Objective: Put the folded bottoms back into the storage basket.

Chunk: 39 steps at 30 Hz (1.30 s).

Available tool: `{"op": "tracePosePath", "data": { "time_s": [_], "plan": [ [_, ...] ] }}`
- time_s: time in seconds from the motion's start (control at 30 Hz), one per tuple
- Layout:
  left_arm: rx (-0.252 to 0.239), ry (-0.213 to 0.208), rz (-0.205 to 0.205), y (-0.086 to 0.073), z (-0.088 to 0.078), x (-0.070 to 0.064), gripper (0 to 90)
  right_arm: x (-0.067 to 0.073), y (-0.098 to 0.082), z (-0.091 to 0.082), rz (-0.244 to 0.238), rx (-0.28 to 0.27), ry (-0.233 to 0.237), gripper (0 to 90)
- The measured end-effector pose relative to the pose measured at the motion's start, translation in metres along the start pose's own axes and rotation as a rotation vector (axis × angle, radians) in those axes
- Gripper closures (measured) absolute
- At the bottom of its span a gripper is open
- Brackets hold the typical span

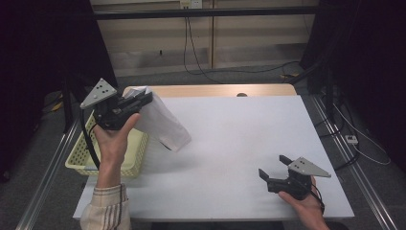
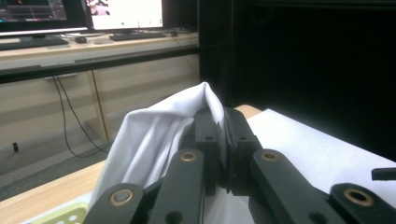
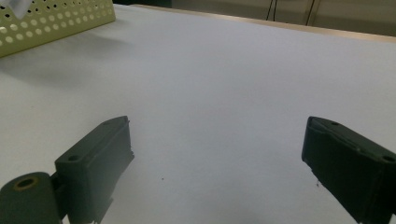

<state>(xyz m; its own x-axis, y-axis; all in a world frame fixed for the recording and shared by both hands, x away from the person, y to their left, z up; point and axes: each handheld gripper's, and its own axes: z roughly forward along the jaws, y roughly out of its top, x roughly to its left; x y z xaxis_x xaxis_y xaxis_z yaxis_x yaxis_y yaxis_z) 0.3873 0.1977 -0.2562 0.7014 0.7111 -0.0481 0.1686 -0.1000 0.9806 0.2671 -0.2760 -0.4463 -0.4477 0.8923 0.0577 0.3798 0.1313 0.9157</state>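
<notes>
L gripper (image 1: 143, 98) is clamped on a white cloth (image 1: 160, 122), jaws pinched tight on one top edge; the left gripper view shows the fabric (image 2: 154, 135) bunched between and around the closed jaws. In the high view the cloth hangs off the gripper and trails toward 4–5 o'clock, lower end near or on the table (image 1: 239, 139) just right of the basket (image 1: 129, 158); contact can't be told for sure. Its long axis runs roughly 10 to 4 o'clock, top at the gripper, free end pointing at table centre.

R gripper (image 1: 274, 170) rests low near the table's front right, jaws spread wide w/ nothing between them; the right gripper view has bare table between the two pads (image 3: 100, 158) and the basket's corner (image 3: 56, 21) far off at 11 o'clock.

Key relation: from the R gripper, the cloth's free end lies at approx 10 o'clock, well apart across bare table. L hand is the one on the cloth; R is the far one. Judgement: next move prob. needs the R gripper to travel toward 10 o'clock to catch the hanging low edge, or the L to carry the cloth toward centre.
</notes>
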Motion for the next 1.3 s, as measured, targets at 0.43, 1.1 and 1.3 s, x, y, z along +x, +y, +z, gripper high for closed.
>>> {"op": "tracePosePath", "data": {
  "time_s": [0.43, 1.1, 1.3],
  "plan": [
    [-0.068, 0.035, 0.0, 0.01, -0.033, 0.008, 86.2, 0.0, 0.0, 0.0, -0.006, 0.001, 0.008, 8.4],
    [-0.12, 0.098, 0.012, 0.021, -0.075, 0.02, 86.2, 0.0, 0.0, 0.0, -0.005, 0.007, 0.005, 8.3],
    [-0.12, 0.124, 0.007, 0.017, -0.09, 0.026, 86.2, 0.001, 0.0, 0.001, -0.004, 0.008, 0.003, 8.3]
  ]
}}
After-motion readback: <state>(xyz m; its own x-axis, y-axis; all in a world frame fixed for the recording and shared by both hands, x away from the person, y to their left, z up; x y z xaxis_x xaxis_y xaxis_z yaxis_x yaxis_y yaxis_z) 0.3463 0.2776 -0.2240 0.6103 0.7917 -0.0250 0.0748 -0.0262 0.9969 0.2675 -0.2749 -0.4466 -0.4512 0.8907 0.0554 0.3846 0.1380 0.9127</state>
